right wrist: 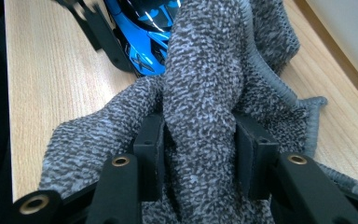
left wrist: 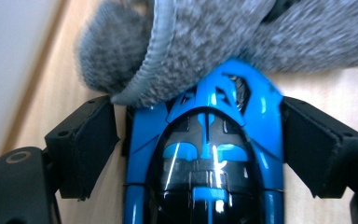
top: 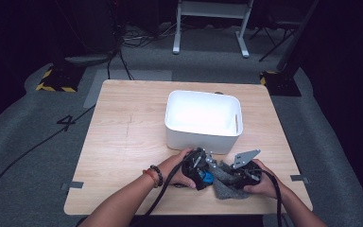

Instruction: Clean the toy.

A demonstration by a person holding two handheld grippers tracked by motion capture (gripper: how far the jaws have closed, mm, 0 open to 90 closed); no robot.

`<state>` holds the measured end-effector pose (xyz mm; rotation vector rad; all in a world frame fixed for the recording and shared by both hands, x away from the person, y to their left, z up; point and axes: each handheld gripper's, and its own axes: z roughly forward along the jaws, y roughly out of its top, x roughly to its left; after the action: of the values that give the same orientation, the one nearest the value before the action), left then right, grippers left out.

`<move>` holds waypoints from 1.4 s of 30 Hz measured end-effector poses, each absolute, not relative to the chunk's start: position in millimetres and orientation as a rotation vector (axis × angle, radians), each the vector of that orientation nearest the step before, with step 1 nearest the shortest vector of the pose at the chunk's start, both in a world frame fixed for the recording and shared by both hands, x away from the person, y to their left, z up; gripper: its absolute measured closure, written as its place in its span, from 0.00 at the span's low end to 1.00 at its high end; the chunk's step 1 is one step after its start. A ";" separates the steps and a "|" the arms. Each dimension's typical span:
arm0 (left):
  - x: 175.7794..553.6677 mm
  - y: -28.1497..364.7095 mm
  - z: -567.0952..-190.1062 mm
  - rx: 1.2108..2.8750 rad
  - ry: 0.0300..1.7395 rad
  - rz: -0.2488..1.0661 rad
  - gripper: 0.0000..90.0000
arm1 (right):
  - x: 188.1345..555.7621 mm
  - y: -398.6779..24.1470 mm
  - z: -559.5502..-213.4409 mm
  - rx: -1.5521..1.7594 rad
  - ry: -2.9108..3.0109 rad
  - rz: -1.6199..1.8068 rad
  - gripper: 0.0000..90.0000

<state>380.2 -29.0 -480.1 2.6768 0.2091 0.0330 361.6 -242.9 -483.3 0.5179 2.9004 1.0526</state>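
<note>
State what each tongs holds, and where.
Right tongs pinch a raised fold of the grey cloth. Left tongs straddle the blue toy car, apparently unclamped.

Both forearms are reaching in from the near edge of the table (top: 123, 142) and converging close together near its front edge. The left hand (top: 176, 166), wearing a beaded bracelet at the wrist, is gripping the left gripper (top: 203, 172), whose jaws are standing apart on either side of a blue toy car (left wrist: 205, 158) without pressing it. The right hand (top: 260, 184) is holding the right gripper (top: 234, 176), its jaws pinching a fold of grey cloth (right wrist: 200, 93). The two grippers are almost touching, angled toward each other.
</note>
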 end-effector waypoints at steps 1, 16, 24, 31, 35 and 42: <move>380.6 -30.5 -479.1 2.703 0.228 0.028 0.17 | 361.7 -243.0 -483.3 0.518 2.900 1.054 0.65; 376.5 -34.4 -471.5 2.701 0.159 0.072 0.28 | 360.7 -245.7 -480.0 0.502 2.881 1.029 0.67; 380.3 3.4 -449.5 2.474 0.267 0.148 0.29 | 365.1 -255.2 -473.9 0.558 2.825 1.046 0.70; 376.2 22.5 -425.8 2.369 0.281 0.234 0.29 | 365.9 -249.7 -476.5 0.569 2.823 0.983 0.72; 373.1 28.0 -416.4 2.283 0.287 0.240 0.29 | 367.3 -249.3 -477.0 0.594 2.819 0.979 0.74; 368.6 37.2 -411.4 2.137 0.290 0.242 0.29 | 366.6 -251.7 -472.7 0.591 2.768 1.002 0.84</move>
<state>368.6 37.2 -411.4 2.1373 0.2904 0.2417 366.6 -251.7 -472.7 0.5911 2.7675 1.0024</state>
